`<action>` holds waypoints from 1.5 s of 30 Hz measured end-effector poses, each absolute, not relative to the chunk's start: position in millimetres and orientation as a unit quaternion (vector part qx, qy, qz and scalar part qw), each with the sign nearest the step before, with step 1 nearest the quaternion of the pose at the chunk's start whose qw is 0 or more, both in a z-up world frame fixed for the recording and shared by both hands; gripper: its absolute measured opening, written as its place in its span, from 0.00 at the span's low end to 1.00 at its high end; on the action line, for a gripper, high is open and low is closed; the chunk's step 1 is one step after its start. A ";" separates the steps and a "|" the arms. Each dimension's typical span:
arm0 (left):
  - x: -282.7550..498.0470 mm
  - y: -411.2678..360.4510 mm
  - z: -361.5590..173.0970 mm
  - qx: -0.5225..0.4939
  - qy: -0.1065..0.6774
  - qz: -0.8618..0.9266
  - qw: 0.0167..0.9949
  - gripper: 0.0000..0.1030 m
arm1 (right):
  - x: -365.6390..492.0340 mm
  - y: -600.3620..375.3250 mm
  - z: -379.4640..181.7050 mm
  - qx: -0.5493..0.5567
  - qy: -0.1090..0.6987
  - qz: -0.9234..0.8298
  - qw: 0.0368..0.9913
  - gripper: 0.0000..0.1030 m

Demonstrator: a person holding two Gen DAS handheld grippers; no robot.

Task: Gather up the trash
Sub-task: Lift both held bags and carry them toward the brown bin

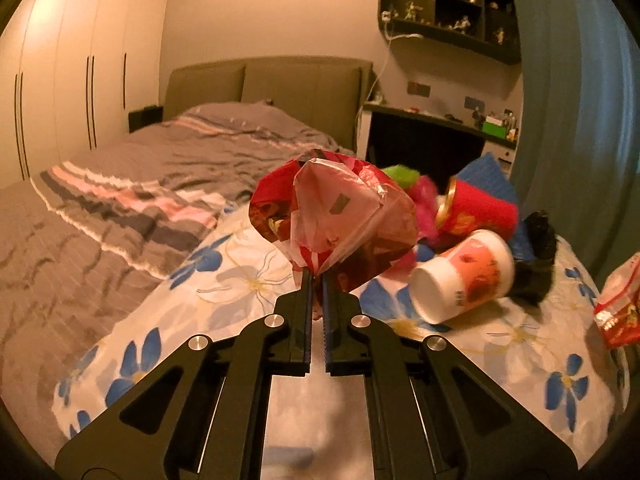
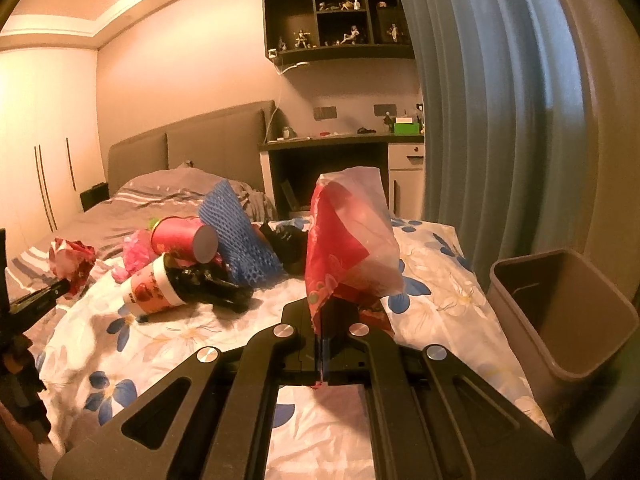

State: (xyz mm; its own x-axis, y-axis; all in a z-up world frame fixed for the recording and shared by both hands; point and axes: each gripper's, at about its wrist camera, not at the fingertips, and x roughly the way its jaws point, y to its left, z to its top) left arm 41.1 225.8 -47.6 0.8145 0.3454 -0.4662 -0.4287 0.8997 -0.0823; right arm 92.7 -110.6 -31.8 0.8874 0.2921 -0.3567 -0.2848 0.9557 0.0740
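The waste bin (image 2: 560,320) stood open-topped at the bed's (image 2: 440,272) edge, just below the blue curtain (image 2: 500,120). Left of the bin, bare floral sheet lay free; farther left, the cup pile (image 2: 188,264) blocked the way.

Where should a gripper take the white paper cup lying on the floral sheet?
Pinch the rim wall of the white paper cup, coming from its open mouth: it lies on its side, its body too wide to span, though black trash crowds that mouth.

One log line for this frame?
left claw: shut on wrapper | right claw: shut on bag | bin: no trash visible
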 end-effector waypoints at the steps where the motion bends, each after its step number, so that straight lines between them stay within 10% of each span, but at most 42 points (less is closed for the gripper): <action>1: 36.3 219.1 -42.4 -0.090 0.222 0.204 0.949 0.03 | 90.6 -111.2 -30.5 0.010 0.183 0.149 0.972 0.01; 45: 117.6 -123.4 -3.4 0.023 0.203 -0.129 0.970 0.03 | 76.3 -299.0 1.8 0.027 0.094 -0.017 0.995 0.01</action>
